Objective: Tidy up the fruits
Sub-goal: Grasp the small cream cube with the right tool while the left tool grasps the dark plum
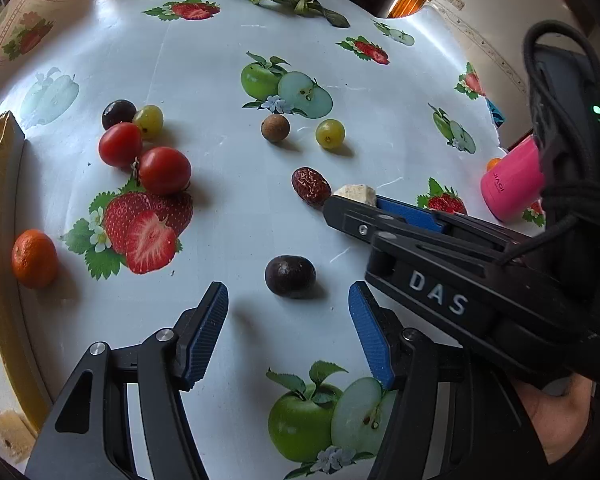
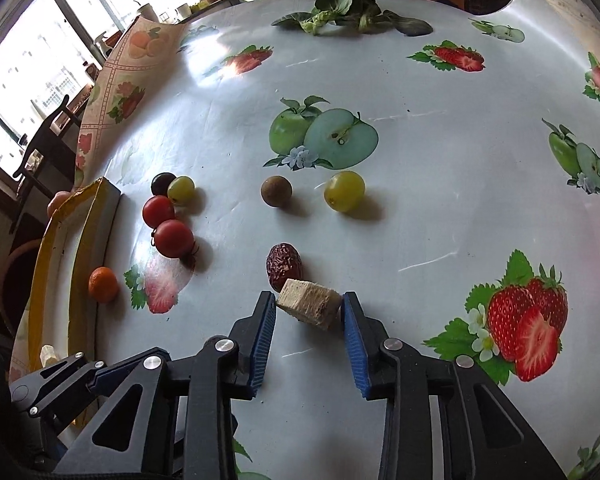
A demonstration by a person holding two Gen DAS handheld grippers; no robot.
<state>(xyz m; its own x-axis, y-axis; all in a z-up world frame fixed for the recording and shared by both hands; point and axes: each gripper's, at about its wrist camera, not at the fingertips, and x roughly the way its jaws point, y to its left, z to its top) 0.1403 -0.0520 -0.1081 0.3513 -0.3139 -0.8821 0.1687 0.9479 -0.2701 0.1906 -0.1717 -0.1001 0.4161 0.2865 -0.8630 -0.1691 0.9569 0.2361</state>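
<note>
1. The right gripper [image 2: 309, 312] is clamping a pale, cut chunk of fruit [image 2: 309, 307] between its blue-padded fingertips, at the centre of the right wrist view; the chunk is sitting tilted, and whether it is touching the cloth cannot be told.
2. The left gripper [image 1: 288, 300] is hanging released, jaws spread wide and holding nothing, at the bottom centre of the left wrist view.
3. A dark plum [image 1: 290, 276] is lying on the cloth just ahead of the spread left fingertips, in line with the gap between them.
4. A wrinkled red date [image 2: 284, 267] is resting just beyond the clamped chunk, close against its upper left corner.
5. A fruit-printed tablecloth [image 2: 440, 184] is showing bare room across the right half of the right wrist view; a yellow-edged tray [image 2: 84, 240] is bordering the left.
6. Two red tomatoes [image 1: 165, 170], a dark grape and a green grape are clustering at the left of the left wrist view, an orange [image 1: 34, 258] lying near the tray's edge.
7. A brown longan [image 2: 276, 192] and a green grape [image 2: 344, 191] are sitting apart above the date.
</note>
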